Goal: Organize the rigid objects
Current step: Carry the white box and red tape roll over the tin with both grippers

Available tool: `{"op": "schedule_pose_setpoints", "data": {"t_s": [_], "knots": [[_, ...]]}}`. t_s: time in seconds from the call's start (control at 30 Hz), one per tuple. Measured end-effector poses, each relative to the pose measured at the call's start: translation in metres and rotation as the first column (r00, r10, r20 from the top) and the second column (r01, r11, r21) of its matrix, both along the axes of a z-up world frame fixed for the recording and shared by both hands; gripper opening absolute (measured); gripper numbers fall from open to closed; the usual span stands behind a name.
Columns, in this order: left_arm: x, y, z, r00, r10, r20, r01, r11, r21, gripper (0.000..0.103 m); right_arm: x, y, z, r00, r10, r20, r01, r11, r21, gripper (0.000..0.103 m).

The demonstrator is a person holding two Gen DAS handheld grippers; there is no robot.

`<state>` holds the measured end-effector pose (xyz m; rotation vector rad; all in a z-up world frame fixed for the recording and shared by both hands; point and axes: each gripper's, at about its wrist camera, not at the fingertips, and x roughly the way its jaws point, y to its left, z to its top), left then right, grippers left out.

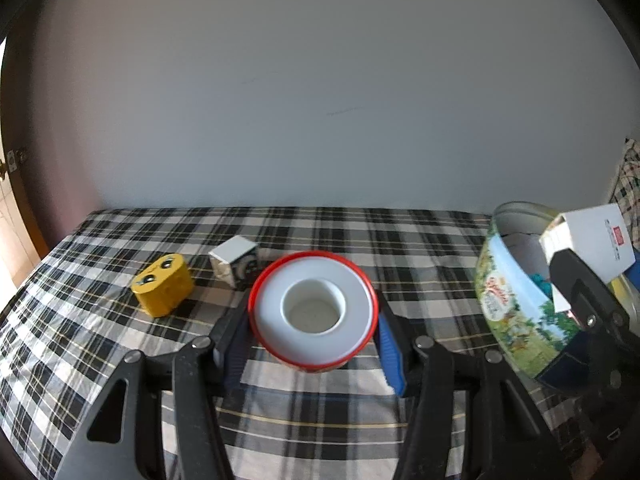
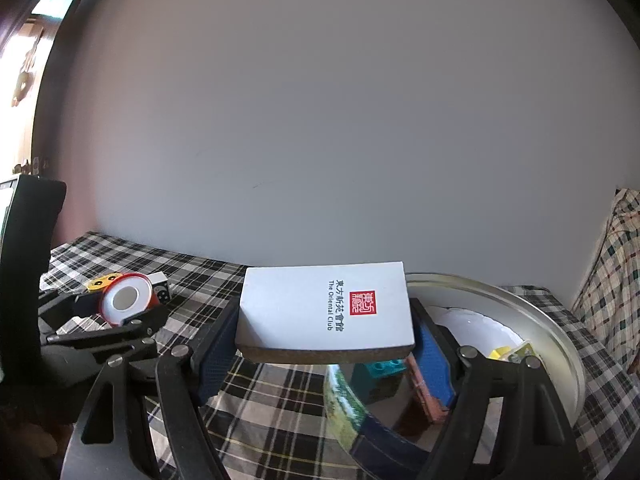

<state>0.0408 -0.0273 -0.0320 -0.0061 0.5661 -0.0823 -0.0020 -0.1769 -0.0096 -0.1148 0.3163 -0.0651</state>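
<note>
Rigid objects lay across a plaid cloth (image 1: 320,400), some loose and some already in a round printed tin (image 1: 516,320). The left gripper (image 1: 312,344) had its blue-padded fingers (image 1: 390,354) closed on the sides of a red-rimmed white tape roll (image 1: 314,310), whose open core faced the camera; whether the roll touched the cloth could not be told. Beyond it to the left sat a yellow block (image 1: 162,290) with two dark eye-like marks on top, and just beside the roll stood a small white cube (image 1: 236,260) with a dark patterned face. The two were apart from each other.

The right gripper (image 2: 326,342) clamped a white box (image 2: 326,308) printed with "The Oriental Club" and a red seal, its fingers (image 2: 436,364) pressed on the two short sides. The box was held level over the near rim of the tin (image 2: 520,312). Inside the tin lay a teal toy brick (image 2: 380,376), a yellow piece (image 2: 500,354) and something white. In the right wrist view, the left gripper with its roll (image 2: 126,300) was well off to the left.
</note>
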Motion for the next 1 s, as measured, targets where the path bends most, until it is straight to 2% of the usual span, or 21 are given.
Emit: {"op": "schedule_pose_setpoints", "data": {"t_s": [1.0], "knots": [[-0.022,-0.088,0.022,0.991,-0.118,0.067,0.119,0.993,-0.013,0.054,-0.012,-0.087,0.014,0.989,-0.145,0.02,0.144,0.987,0.07,0.08]]}}
